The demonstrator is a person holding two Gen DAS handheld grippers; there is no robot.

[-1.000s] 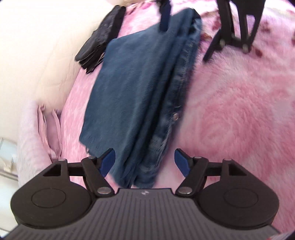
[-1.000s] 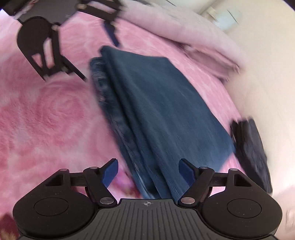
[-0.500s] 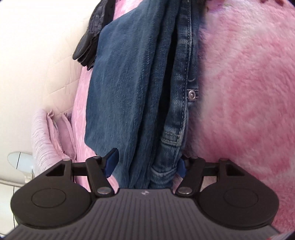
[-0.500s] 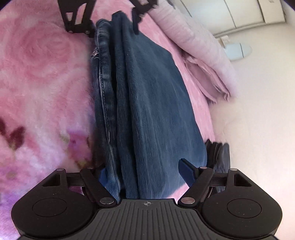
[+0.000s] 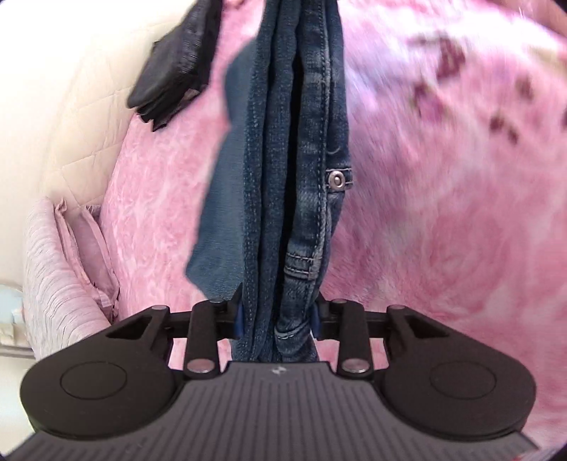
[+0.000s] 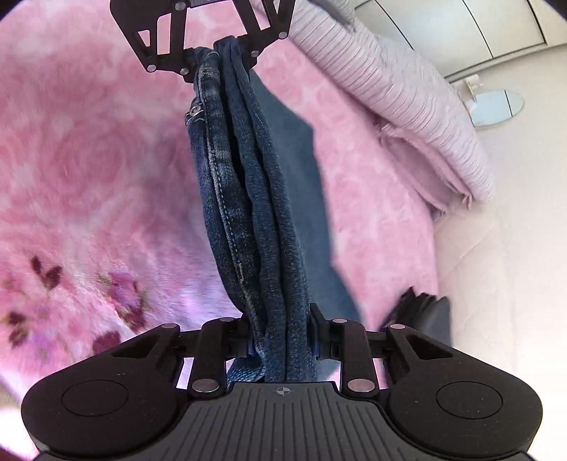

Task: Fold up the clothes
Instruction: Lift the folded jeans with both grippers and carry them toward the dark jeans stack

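A bedroom in a home. A fluffy pink blanket (image 5: 443, 212) with rose patterns fills most of both views, spread over a bed. A striped lilac pillow (image 6: 400, 92) lies at the upper right of the right wrist view, beside a cream quilted headboard (image 5: 71, 117); pale wardrobe doors (image 6: 460, 28) stand behind.

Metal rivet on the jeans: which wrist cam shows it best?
Left wrist. There the rivet faces the lens, sharp, on the right edge of the jeans clamped in the left claw. In the right wrist view the rivet is small, far and edge-on, near the left claw.
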